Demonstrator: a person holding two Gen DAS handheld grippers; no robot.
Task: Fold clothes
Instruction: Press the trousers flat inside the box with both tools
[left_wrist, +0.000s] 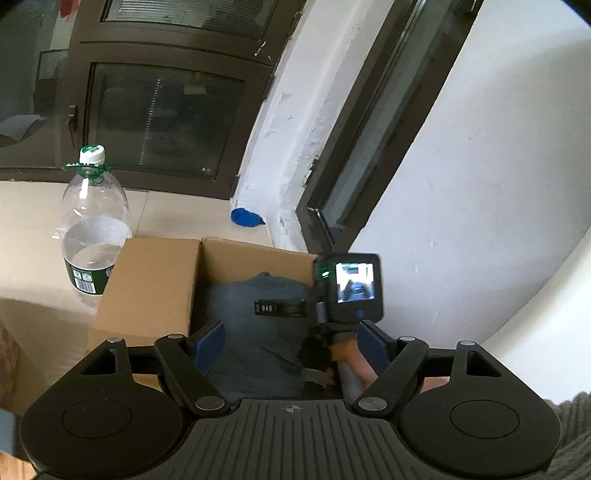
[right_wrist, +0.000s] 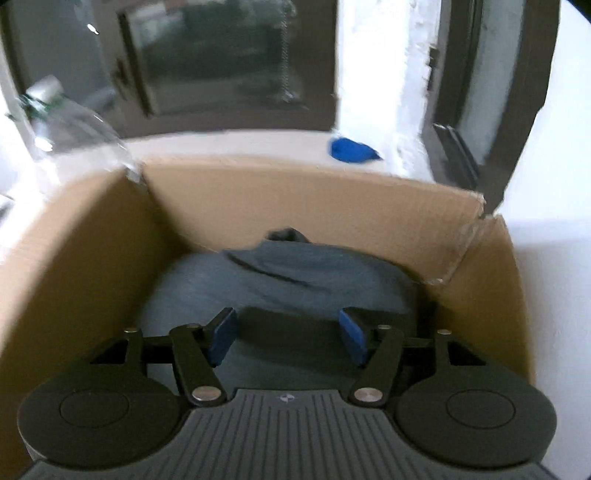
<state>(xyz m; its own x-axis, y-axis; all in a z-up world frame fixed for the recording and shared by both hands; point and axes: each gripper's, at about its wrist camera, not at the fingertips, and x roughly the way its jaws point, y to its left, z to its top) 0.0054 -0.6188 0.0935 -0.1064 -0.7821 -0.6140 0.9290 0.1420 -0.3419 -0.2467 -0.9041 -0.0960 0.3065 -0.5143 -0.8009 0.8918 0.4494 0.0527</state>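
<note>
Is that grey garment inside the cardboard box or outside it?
Inside. The grey garment lies bunched on the bottom of the cardboard box, with brown walls rising around it in the right wrist view.

Left gripper (left_wrist: 290, 350) over the open cardboard box (left_wrist: 147, 288), jaws apart, nothing between the blue pads (left_wrist: 210, 345). Inside the box a grey-blue garment (left_wrist: 258, 332); above its right part the right gripper's camera unit (left_wrist: 351, 288), screen lit, with a hand (left_wrist: 347, 354) on the handle below it. Left of the box and touching its flap, an upright, partly filled water bottle (left_wrist: 94, 221); behind the box, at the foot of the white pillar, a blue cloth (left_wrist: 245, 217).
</note>
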